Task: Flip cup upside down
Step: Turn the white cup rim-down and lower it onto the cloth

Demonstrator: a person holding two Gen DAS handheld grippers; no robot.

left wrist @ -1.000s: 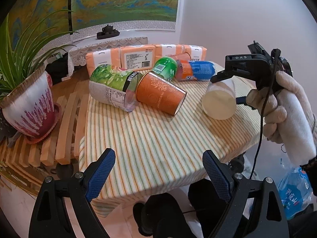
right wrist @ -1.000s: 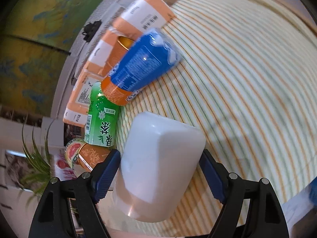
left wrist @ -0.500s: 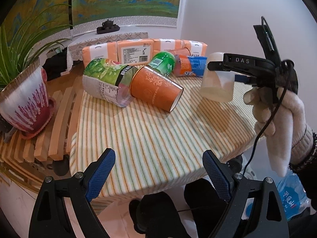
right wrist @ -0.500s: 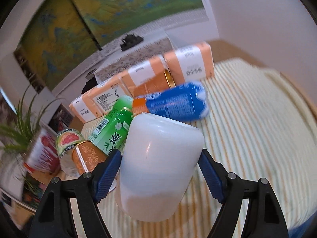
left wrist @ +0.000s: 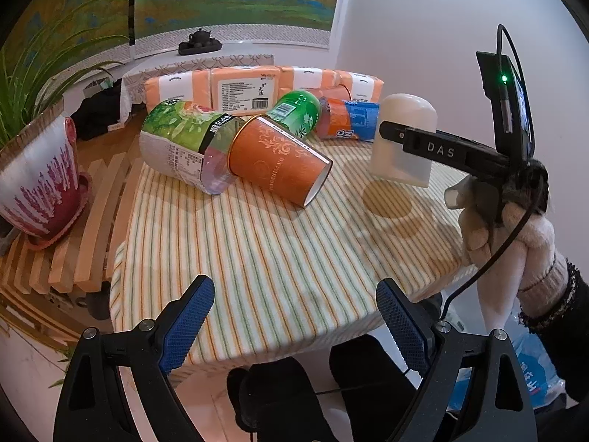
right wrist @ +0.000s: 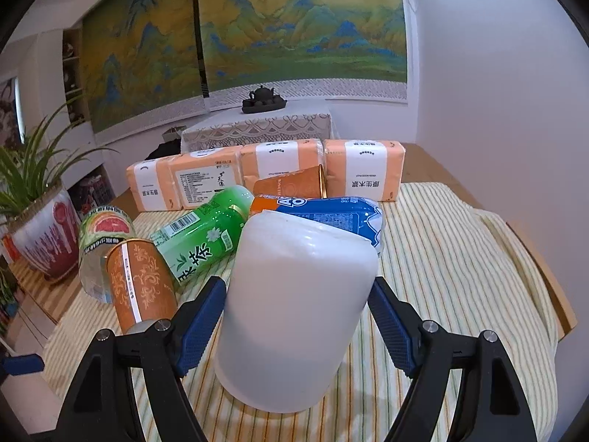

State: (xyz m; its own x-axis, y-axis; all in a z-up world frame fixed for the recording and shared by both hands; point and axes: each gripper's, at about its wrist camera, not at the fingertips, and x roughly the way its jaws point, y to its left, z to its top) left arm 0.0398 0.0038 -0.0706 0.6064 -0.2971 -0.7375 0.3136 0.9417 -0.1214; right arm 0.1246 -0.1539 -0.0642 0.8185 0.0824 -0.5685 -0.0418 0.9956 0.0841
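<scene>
Right gripper grasping white cup mouth-down above striped tablecloth, left gripper released

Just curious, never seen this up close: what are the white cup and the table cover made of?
White cup: probably matte, slightly translucent plastic; it glows softly, with faint sheen.
Table cover: looks like woven cloth, striped, draping and wrinkling at the edge.

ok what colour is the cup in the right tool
Plain milky white, no print; the cup shows best in the right wrist view, held in the right tool.
</scene>
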